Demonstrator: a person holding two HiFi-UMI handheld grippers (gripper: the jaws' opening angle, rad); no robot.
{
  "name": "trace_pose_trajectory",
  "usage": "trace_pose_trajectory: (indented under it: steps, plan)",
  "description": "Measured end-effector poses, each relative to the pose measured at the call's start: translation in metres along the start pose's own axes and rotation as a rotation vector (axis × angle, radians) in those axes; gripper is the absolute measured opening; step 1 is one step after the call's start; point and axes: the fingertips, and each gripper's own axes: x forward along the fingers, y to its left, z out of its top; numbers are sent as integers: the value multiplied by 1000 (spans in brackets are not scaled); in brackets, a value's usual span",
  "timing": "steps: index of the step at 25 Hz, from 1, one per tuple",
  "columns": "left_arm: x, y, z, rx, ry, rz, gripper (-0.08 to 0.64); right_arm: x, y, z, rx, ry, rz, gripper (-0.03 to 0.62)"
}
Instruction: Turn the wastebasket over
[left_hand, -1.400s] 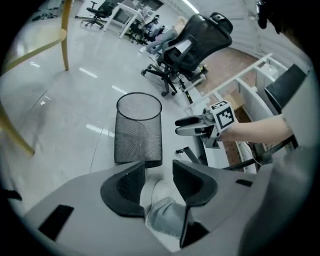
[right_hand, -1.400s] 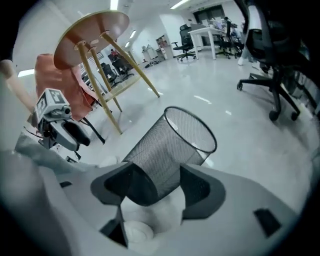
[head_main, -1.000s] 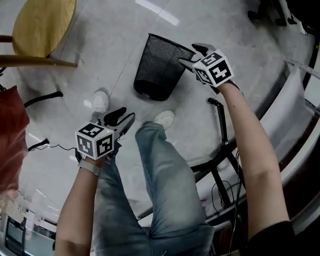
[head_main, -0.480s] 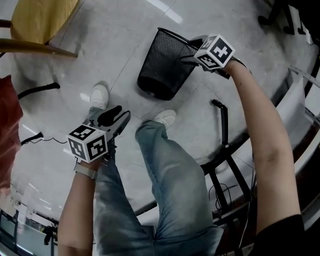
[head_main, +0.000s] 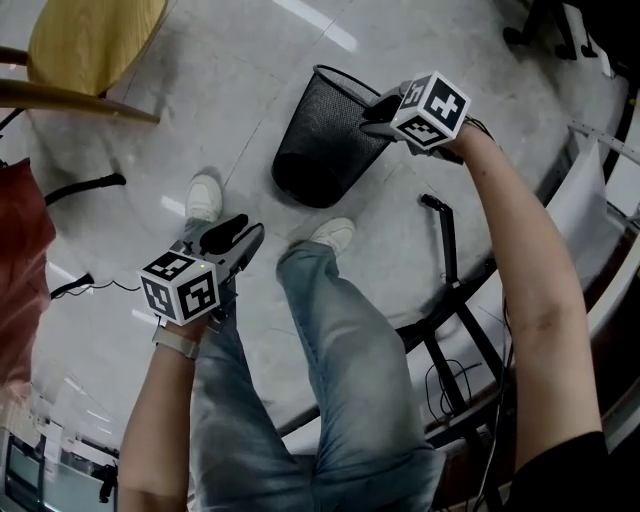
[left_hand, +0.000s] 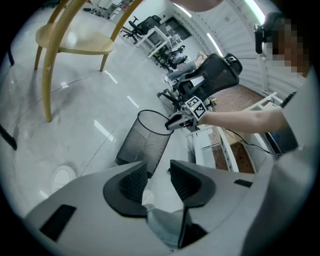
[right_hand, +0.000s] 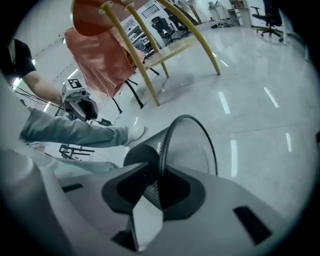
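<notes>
Grip check: right gripper (head_main: 376, 112) fingers have just been closing and are clenched on the rim wall of the black mesh wastebasket (head_main: 325, 140), one finger inside and one outside. The basket sits open end up and slightly tilted, base on the floor (head_main: 250, 90).

Left gripper (head_main: 238, 236) fingers have also just closed a little. They're apart with nothing between them, and the basket is well ahead of them, no contact.

Risks:
- One-edge pinch on thin mesh. As the basket swings over, its weight torques about the fingers, so the rim could pivot or slip out and the basket drop and roll.
- Mesh could dent under the pinch.
- The base is near the white shoe (head_main: 330, 236), and the black metal frame (head_main: 445, 245) is just beside the swing path, so either could get clipped.
- Left fingers are too far off to steady it.
</notes>
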Motion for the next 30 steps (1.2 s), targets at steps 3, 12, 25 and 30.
trace_pose_trajectory:
  steps: [3, 12, 25, 30]
  plan:
    - [-5, -8, 5, 25, 20, -23, 146, -14, 30, 4, -13, -12, 49, 49]
    - [-24, -22, 14, 158, 144, -89, 140, -42, 39, 0, -65, 49, -286, 21]
    - [-29, 10, 37, 345, 343, -123, 140, 35, 77, -13, -51, 157, -566, 23]
    - [-23, 10, 49, 398, 379, -138, 140, 55, 87, -12, 74, 83, -596, 25]
